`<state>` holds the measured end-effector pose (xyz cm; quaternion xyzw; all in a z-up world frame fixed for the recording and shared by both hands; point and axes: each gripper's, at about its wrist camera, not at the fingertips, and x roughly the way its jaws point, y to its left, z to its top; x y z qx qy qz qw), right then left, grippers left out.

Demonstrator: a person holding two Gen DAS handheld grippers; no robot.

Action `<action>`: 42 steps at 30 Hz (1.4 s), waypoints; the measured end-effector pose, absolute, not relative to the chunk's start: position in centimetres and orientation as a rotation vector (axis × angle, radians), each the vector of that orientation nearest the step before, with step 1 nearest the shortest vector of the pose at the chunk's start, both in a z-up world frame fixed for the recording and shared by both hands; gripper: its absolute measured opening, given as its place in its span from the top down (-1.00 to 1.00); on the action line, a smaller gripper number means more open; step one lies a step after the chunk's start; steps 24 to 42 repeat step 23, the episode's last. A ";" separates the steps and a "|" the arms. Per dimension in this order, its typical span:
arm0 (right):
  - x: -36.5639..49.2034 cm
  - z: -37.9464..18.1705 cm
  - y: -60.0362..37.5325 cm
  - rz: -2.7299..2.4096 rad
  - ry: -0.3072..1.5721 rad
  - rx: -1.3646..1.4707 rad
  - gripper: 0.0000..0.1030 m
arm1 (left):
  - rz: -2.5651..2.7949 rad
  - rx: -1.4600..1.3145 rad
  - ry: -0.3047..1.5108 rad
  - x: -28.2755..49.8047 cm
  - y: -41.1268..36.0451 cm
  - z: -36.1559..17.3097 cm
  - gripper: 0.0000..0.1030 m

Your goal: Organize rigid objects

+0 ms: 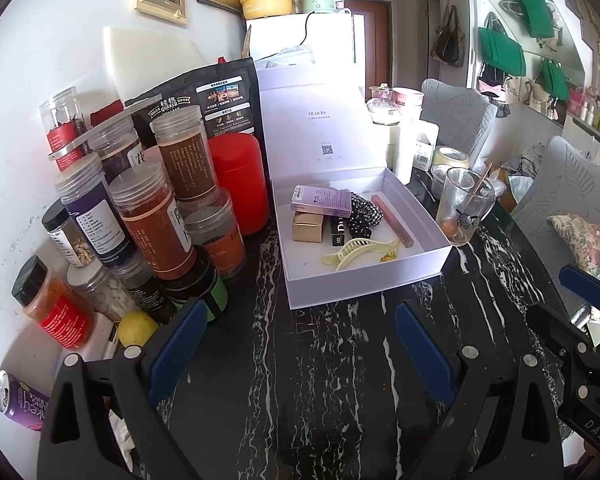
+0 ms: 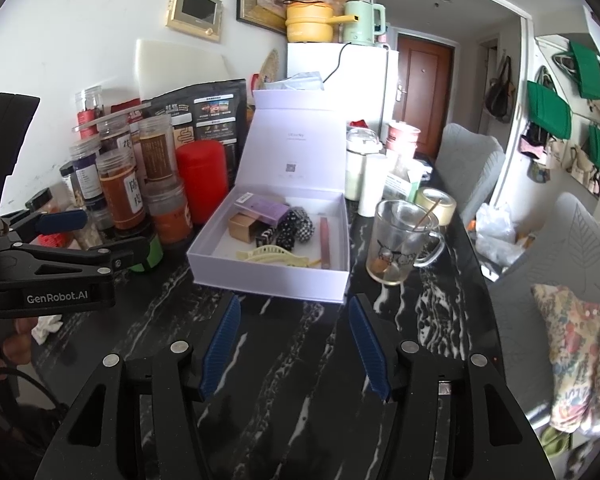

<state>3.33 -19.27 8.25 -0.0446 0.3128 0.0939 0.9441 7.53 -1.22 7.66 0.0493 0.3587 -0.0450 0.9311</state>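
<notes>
Black white-veined marble surface (image 1: 320, 360) carries a pale lilac lidded cardboard box (image 1: 364, 276), lid upright, near the middle, with a clear glass mug (image 1: 462, 208) just to its right. Inside the box: a purple carton (image 1: 324, 200), a gold carton (image 1: 308, 227), a cream plastic hair claw (image 1: 360, 250). Left tongs (image 1: 300, 344) and right tongs (image 2: 296, 344) both apart, holding nothing, in front of the box.

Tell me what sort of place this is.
Probably a small lived-in apartment's dining corner. A white fridge carries a yellow cooker and green kettle, jars crowd the marble table, and handbags hang near the entry door.
</notes>
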 end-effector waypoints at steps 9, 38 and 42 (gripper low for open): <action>3.3 8.2 -19.3 0.183 0.644 -0.091 -0.13 | -0.101 0.103 0.749 7.6 -1.4 7.4 -0.88; 3.5 7.9 -19.6 0.174 0.657 -0.084 -0.19 | -0.109 0.103 0.775 8.2 -1.5 6.3 -0.88; 3.5 7.9 -19.6 0.174 0.657 -0.084 -0.19 | -0.109 0.103 0.775 8.2 -1.5 6.3 -0.88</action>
